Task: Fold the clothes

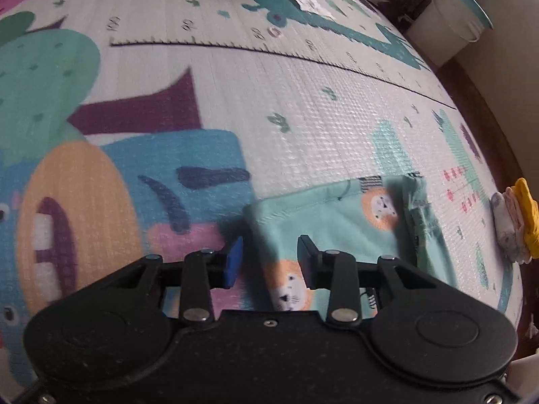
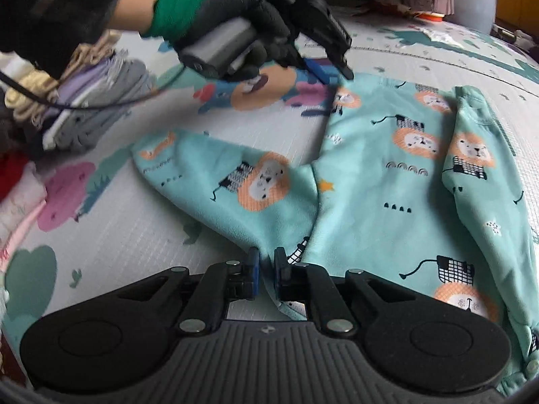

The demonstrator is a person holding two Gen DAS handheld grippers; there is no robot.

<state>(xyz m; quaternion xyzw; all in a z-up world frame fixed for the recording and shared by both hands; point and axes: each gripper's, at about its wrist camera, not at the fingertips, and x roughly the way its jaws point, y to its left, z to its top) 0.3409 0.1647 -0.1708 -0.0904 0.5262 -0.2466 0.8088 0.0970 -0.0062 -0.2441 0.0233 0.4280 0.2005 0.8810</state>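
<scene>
A mint-green child's garment printed with orange lions point(image 2: 387, 181) is lying spread across the middle and right of the right wrist frame, on a textured white play mat with colourful cartoon animals point(image 2: 141, 222); one sleeve is reaching toward the left of the frame and another fold of the fabric is running down the right edge. In the left wrist view the same garment point(image 1: 337, 222) is occupying the lower right, with its hemmed corner near the centre of the frame. The right tool point(image 2: 266, 271), at the bottom centre of its own view, is clenching a pinch of the garment's near edge between its blue-padded fingers. The left tool point(image 1: 269, 257) is standing released, its fingers spread wide over the garment's corner with nothing between them; from the right wrist view it point(image 2: 331, 70) is appearing at the upper centre, held by a black-gloved hand with a green cuff point(image 2: 235, 10), its tips just at the garment's far corner. A stack of folded clothes in grey, lilac and cream point(image 2: 84, 101) is sitting at the left of the right wrist frame, and a white bucket point(image 1: 444, 23) is standing at the upper right of the left wrist frame.
</scene>
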